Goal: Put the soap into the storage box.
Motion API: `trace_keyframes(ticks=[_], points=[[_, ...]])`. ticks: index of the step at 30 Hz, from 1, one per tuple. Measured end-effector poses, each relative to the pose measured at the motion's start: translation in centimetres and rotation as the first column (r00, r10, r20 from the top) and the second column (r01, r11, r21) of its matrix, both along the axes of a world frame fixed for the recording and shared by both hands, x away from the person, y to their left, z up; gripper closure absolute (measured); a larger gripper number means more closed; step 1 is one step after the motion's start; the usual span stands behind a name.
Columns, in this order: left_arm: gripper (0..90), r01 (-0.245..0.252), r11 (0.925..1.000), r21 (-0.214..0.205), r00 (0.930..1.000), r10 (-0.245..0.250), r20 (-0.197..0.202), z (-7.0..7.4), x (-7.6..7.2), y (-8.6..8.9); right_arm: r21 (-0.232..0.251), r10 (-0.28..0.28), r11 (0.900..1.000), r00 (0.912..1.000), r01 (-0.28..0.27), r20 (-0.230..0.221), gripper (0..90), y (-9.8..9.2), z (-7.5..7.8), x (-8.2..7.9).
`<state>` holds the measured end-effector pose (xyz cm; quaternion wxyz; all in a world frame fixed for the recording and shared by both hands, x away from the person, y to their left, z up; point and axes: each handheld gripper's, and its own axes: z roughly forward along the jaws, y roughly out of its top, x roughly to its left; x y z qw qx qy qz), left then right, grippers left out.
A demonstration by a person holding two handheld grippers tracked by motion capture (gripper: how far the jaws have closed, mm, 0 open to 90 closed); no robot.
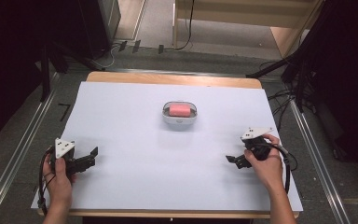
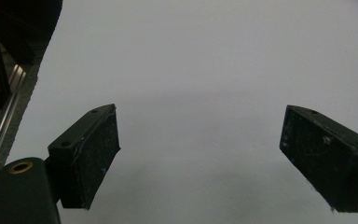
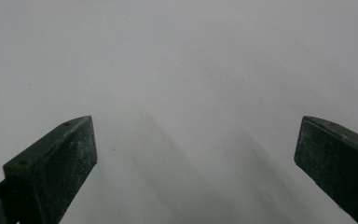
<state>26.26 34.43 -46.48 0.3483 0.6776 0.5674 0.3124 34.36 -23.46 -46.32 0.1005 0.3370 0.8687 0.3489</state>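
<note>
Now: left gripper (image 1: 92, 152) | right gripper (image 1: 230, 159) | jaws spread (near table (image 1: 121, 107) edges)

Your left hand (image 1: 58, 175) enters from the bottom left and holds the left gripper (image 1: 89, 156) low over the surface (image 1: 135, 163), jaws pointing right toward the centre. Your right hand (image 1: 268, 165) enters from the bottom right and holds the right gripper (image 1: 233, 160), jaws pointing left. On both grippers the jaws stand wide apart, with nothing between them.
</note>
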Motion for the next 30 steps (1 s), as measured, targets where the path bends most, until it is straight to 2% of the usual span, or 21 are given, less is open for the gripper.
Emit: trace_keyframes(ticks=[2,12,24,30], points=[[12.6,0.000,1.0000,0.001,1.0000,0.000,0.000,0.0,0.0,0.0,0.010,-0.015,0.9998,0.9999,0.015,-0.002,0.0,-0.5,-0.1,-0.4],[12.6,0.001,1.0000,0.003,1.0000,-0.001,0.001,0.0,0.0,0.0,0.057,-0.079,0.9954,0.9958,0.076,0.046,0.0,-2.8,-0.7,-2.3],[12.6,0.002,1.0000,0.004,1.0000,-0.002,0.001,0.0,0.0,0.0,0.111,-0.146,0.9844,0.9861,0.137,0.080,0.0,-4.7,-1.4,-4.1],[12.7,0.001,1.0000,0.005,1.0000,-0.001,0.000,0.0,0.0,0.0,0.123,-0.174,0.9787,0.9815,0.164,0.080,0.0,-5.6,-1.7,-4.9]])
